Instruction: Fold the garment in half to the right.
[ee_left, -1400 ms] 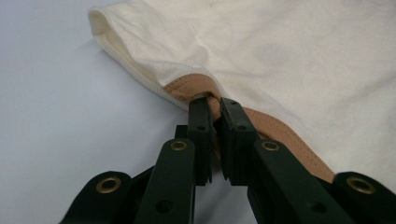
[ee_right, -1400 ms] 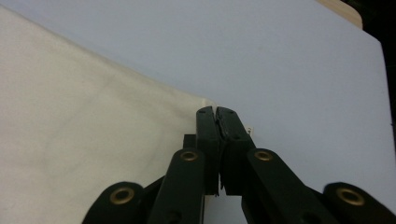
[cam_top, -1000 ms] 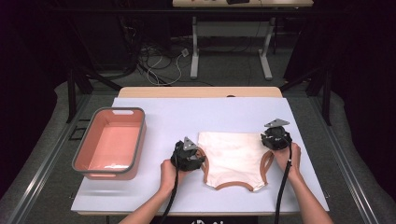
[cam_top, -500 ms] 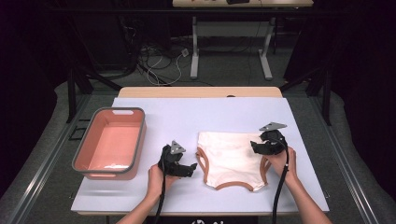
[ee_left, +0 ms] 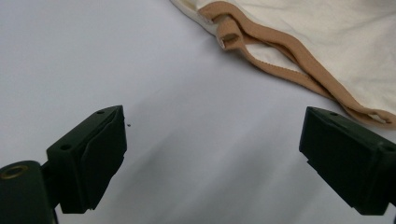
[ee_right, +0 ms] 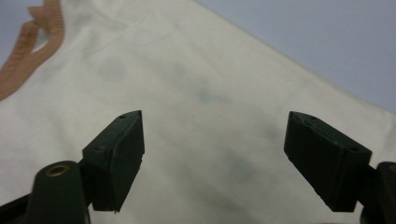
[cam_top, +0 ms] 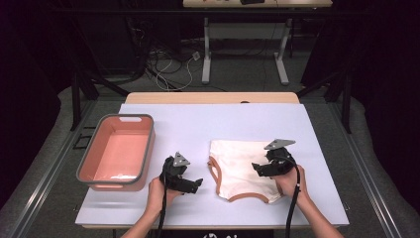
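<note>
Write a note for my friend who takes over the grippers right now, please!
Left gripper: open, over bare table, just left of the cream garment with tan trim.
Right gripper: open, above the garment's right part, holding nothing.
The garment lies folded on the table, right of the pink bin, which has nothing in it.
Done: neither gripper grips the cloth.
Left: probably grab the garment, finish folding it, maybe move it to the bin.

Looks like a lab recording setup: black curtains (cam_top: 29, 74) all around, loose cables (cam_top: 171, 67) on the grey floor, white-legged desk (cam_top: 245, 44) behind the lavender-topped work table (cam_top: 198, 124).
</note>
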`<act>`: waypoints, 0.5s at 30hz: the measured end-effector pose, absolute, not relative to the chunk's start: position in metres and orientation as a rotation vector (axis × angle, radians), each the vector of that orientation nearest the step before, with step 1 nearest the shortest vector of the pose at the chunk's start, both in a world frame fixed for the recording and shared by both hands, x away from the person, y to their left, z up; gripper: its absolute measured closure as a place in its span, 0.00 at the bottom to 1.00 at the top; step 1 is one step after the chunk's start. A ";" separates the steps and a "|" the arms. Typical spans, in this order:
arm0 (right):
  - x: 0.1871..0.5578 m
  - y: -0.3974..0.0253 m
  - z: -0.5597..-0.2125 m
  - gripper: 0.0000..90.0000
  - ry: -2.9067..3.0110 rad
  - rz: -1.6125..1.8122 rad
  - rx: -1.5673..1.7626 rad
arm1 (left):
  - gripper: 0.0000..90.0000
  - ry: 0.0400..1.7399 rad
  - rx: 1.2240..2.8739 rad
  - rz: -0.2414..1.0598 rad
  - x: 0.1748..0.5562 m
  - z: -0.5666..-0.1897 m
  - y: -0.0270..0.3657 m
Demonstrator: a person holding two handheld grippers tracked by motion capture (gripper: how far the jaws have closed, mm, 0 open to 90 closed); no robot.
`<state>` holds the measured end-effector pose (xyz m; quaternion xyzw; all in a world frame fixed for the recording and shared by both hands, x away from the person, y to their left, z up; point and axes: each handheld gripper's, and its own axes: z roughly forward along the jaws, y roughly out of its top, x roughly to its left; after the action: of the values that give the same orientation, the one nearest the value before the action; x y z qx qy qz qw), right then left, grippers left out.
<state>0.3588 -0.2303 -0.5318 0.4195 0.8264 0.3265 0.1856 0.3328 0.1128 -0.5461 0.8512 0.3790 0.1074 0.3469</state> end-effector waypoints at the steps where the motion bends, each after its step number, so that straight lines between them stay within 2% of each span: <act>1: 0.356 -0.227 -0.532 0.21 2.344 0.923 1.173 | 0.06 0.987 2.200 0.261 0.332 -0.546 0.113; 7: 0.343 -0.209 -0.533 0.21 2.414 0.923 1.084 | 0.00 0.976 2.201 0.257 0.328 -0.543 0.116; 15: 0.331 -0.194 -0.535 0.17 2.483 0.934 1.026 | 0.00 0.999 2.174 0.257 0.329 -0.542 0.127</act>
<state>0.3309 -0.1942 -0.5348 0.3567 0.8634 0.3246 0.1483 0.3286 0.1272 -0.5423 0.8432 0.3872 0.0995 0.3594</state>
